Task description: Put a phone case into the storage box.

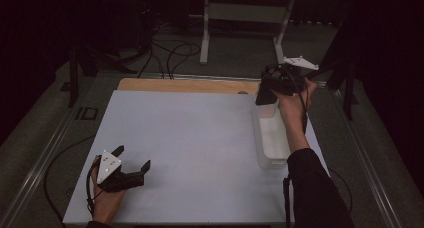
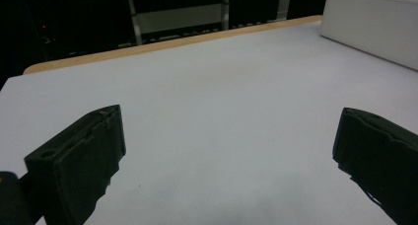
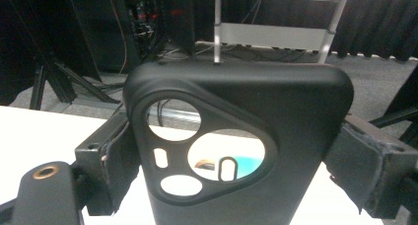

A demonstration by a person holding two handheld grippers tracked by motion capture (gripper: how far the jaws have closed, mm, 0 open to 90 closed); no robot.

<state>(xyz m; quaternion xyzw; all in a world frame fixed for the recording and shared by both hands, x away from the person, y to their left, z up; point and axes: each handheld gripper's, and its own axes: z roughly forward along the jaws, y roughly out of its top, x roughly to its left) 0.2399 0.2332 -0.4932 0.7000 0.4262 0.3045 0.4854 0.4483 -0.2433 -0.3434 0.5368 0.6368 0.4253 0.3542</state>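
Note:
My right gripper (image 1: 269, 86) hangs over the far end of a white bin (image 1: 258, 138) at the table's right side, shut on a black phone case (image 1: 264, 94). In the right gripper view the phone case (image 3: 276, 106) stands upright between the two jaws, back side towards the camera, with its triangular camera cut-out showing; the right gripper (image 3: 236, 158) clamps it by its sides. My left gripper (image 1: 133, 157) rests low over the white table top (image 1: 190, 138) at the near left, open. In the left gripper view the left gripper (image 2: 229, 151) has nothing between its fingers.
The white bin (image 2: 374, 32) stands at the far right of the left gripper view. A wooden strip (image 1: 185, 84) runs along the table's far edge. Beyond it are cables (image 1: 172, 53) on the floor and a metal frame (image 1: 245, 15). Dark stands flank the table.

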